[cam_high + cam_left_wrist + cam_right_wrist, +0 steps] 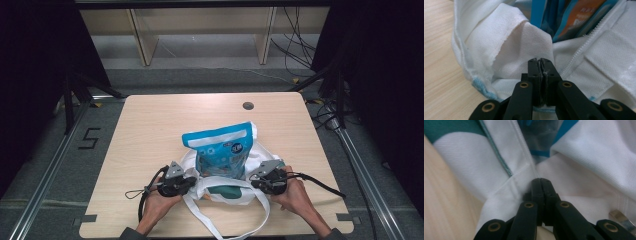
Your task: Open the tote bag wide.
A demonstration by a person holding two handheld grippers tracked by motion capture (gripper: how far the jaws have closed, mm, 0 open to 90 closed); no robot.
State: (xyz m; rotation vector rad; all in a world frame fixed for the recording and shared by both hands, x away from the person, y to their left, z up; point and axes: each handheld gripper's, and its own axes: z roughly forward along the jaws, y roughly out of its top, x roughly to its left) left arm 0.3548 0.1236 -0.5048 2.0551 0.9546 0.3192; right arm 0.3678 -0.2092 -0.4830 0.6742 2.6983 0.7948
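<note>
Left gripper point(540, 65) clamped on white bag point(524, 45) fabric; right gripper point(541, 185) likewise clamped on bag; blue pouch point(222, 150) between grippers, just ahead.

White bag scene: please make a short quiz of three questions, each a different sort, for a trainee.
1. True or false: the blue pouch lies flat beside the white bag.
2. The left claw is: A) open, B) shut on bag cloth.
3. What does the right claw pinch?

Key: 1. False, it stands partly inside the bag. 2. B. 3. White cloth of the bag, at its edge.
</note>
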